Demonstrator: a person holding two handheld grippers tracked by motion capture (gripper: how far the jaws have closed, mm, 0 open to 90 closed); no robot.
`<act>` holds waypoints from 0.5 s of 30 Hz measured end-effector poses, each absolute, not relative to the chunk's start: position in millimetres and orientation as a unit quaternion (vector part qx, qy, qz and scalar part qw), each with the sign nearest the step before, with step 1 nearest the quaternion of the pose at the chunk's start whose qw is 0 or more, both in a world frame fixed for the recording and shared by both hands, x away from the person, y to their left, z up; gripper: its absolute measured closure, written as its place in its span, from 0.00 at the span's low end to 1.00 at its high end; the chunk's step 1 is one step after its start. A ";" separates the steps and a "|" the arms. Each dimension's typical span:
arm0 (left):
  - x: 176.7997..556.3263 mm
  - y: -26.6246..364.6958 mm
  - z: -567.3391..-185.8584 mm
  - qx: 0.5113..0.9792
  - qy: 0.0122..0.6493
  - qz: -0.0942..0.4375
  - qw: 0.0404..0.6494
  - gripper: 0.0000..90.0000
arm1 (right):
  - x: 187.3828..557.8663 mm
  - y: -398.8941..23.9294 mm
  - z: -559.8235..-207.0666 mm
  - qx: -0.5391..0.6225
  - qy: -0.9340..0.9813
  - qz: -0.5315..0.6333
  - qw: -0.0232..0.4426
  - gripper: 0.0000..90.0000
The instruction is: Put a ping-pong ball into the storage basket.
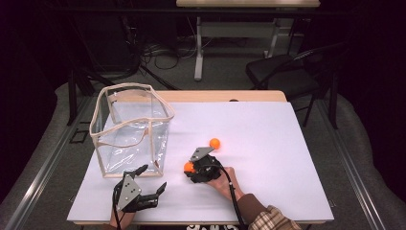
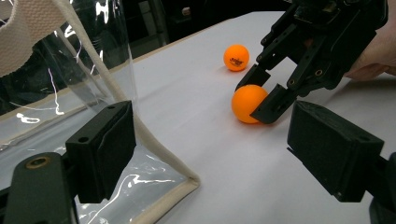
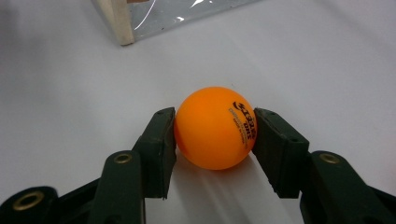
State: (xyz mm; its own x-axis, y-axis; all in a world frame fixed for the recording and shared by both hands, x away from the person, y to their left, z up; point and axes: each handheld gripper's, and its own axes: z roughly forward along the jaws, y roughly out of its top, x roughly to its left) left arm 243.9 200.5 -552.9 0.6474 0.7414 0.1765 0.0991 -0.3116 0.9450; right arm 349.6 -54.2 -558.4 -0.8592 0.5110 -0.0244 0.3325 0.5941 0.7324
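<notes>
An orange ping-pong ball (image 3: 215, 127) with black print rests on the white table, pinched on both sides by the black jaws of my right gripper (image 3: 214, 142). From above, that ball (image 1: 188, 167) sits at the tip of my right gripper (image 1: 192, 168), near the table's middle front. A second orange ball (image 1: 215, 143) lies free just behind it. My left gripper (image 1: 153, 178) stands open at the front left, by the near corner of a clear bag (image 1: 131, 129). Its own view shows the held ball (image 2: 247, 102), the free ball (image 2: 236, 57) and wide-apart pads (image 2: 102, 149).
The clear bag with beige trim (image 2: 182, 184) stands open-topped on the left of the white table (image 1: 268, 143). A black chair (image 1: 282, 72) and another table's legs stand beyond the far edge. The table's right half is bare.
</notes>
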 end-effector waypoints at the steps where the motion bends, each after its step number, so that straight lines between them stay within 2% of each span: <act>1: 243.9 200.5 -552.9 0.747 0.281 0.312 0.515 0.17 | 349.6 -54.2 -558.4 0.238 0.885 0.382 0.117 0.56; 15: 243.4 200.8 -552.5 0.748 0.280 0.310 0.516 0.17 | 347.0 -56.5 -550.3 0.234 0.884 0.386 0.123 0.56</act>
State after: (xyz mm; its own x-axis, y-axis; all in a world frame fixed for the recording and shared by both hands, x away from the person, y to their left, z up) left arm 243.4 200.8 -552.5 0.6510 0.7389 0.1738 0.0996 -0.3101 0.9455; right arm 347.0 -56.5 -550.3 -0.8602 0.5086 -0.0375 0.3177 0.5919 0.7407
